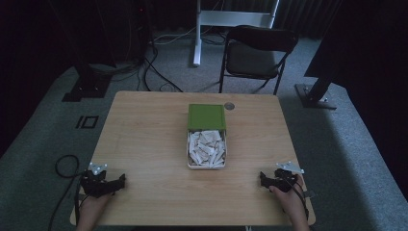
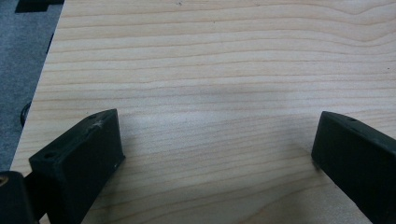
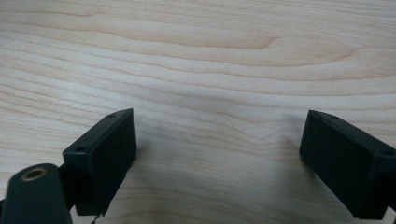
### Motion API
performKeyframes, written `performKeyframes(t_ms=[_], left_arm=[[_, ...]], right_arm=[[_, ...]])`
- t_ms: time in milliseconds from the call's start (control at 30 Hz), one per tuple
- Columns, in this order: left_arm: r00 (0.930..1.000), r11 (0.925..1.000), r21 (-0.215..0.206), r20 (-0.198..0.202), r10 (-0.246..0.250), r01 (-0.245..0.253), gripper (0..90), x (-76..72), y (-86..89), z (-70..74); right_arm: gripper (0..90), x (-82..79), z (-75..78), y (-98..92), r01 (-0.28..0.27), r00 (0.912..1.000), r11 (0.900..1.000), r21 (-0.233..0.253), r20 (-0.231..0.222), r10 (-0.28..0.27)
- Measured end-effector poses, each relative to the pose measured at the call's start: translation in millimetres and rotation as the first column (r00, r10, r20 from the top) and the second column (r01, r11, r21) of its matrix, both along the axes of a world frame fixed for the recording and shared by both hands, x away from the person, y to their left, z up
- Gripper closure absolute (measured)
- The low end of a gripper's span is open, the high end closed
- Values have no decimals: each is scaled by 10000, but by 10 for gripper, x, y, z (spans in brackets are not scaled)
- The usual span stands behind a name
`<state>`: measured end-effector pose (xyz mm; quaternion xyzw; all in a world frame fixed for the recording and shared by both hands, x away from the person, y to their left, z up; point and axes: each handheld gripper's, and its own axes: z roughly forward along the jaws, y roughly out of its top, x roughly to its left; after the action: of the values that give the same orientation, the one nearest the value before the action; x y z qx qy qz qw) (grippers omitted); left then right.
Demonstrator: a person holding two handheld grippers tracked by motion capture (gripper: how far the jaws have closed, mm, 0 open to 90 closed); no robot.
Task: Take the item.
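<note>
Evidently both grippers are parked at rest, one at each near corner of the wooden table (image 1: pixel 144 139), well apart from the only thing worth reaching for. The left gripper (image 1: pixel 118 182) sits by the near left edge with its jaws spread wide and nothing between them; the left gripper view looks along them onto bare wood grain. The right gripper (image 1: pixel 263 179) mirrors it at the near right, jaws likewise gaping and empty over plain tabletop in the right gripper view. Each points inward, toward the middle, which suits a start from a neutral pose.

Between them, farther up the table and roughly centred, stands a shallow white tray (image 1: pixel 188 153) heaped with small pale pieces (image 1: pixel 207 147), too small to identify. A green lid (image 1: pixel 206 117) lies flat at the tray's far end, touching or overlapping it; which, the high view cannot settle. That placement leaves the contents exposed, probably so the jaws can reach in. A small round object (image 1: pixel 229 106) rests just beyond the lid. Behind the table stands a black folding chair (image 1: pixel 257 53).
</note>
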<state>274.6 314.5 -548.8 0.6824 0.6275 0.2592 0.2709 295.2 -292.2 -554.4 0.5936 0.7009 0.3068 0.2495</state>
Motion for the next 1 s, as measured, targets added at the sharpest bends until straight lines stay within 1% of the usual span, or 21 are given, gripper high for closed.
performKeyframes(t_ms=[1000], left_arm=[[10000, 10000, -14, -5, -22, 22, 27, -5, 4, 1]], right_arm=[[108, -2, 1, 5, -147, 9999, 9999, -9, -2, 147]])
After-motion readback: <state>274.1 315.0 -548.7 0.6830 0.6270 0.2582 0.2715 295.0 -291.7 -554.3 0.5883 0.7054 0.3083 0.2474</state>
